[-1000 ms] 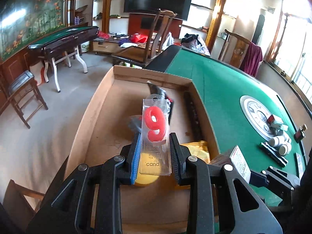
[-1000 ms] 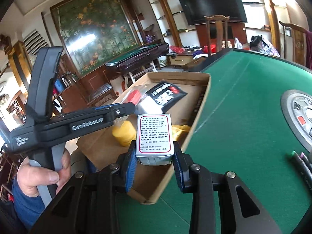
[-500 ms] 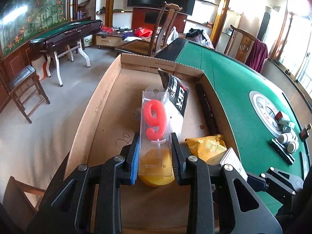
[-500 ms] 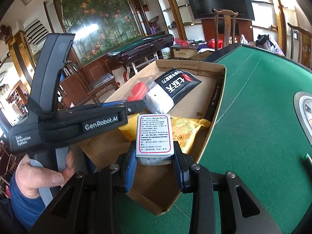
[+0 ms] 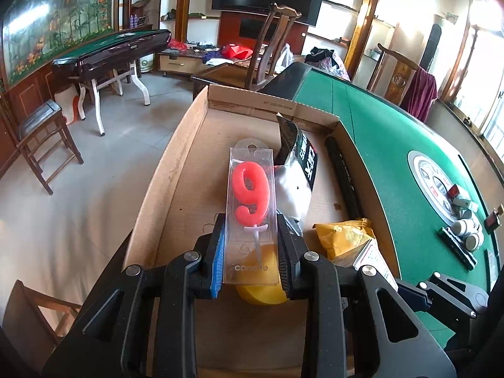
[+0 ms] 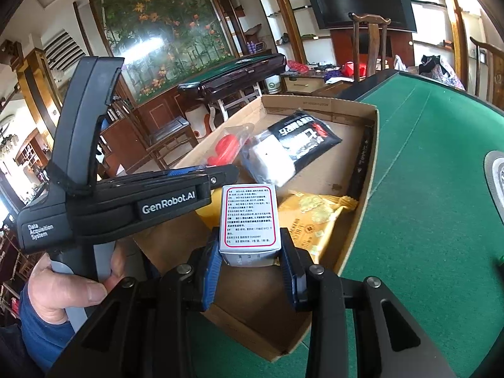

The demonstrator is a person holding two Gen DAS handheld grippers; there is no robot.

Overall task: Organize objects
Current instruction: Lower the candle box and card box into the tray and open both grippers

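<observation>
Cardboard box on the green counter is seen holding one black pouch, one yellow packet; above it, one candle pack is pinched by the left gripper, one small carton by the right gripper.

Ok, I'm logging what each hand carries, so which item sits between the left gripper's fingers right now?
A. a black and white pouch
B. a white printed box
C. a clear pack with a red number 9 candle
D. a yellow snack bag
C: the left wrist view shows the candle pack clamped between the left gripper fingers, above the cardboard box; the right gripper holds the white box.
</observation>
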